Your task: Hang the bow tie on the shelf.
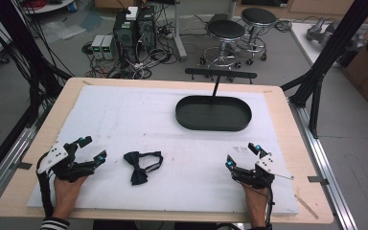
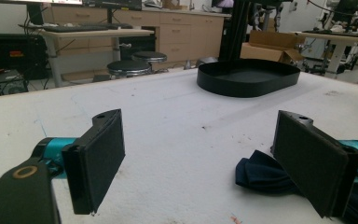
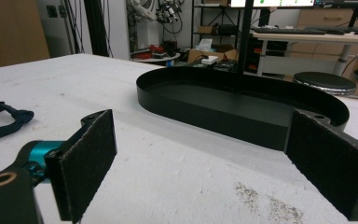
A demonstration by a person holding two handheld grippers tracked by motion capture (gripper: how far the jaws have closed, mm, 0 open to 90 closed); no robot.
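A dark bow tie (image 1: 141,166) lies flat on the white mat, near the front and left of centre. My left gripper (image 1: 92,148) rests on the mat just left of it, open, with nothing between its jaws; in the left gripper view the bow tie (image 2: 261,173) peeks out beside the right jaw. My right gripper (image 1: 242,155) sits open at the front right, also empty. An empty black oval tray (image 1: 213,113) stands at the back, right of centre, and faces the right gripper (image 3: 200,163) as the black tray (image 3: 242,105) straight ahead.
The white mat (image 1: 139,120) covers most of the wooden table (image 1: 287,103). A black post with a crossbar (image 1: 220,74) rises just behind the tray. Black frame legs stand at both table sides. Stools, computers and cables sit on the floor beyond the far edge.
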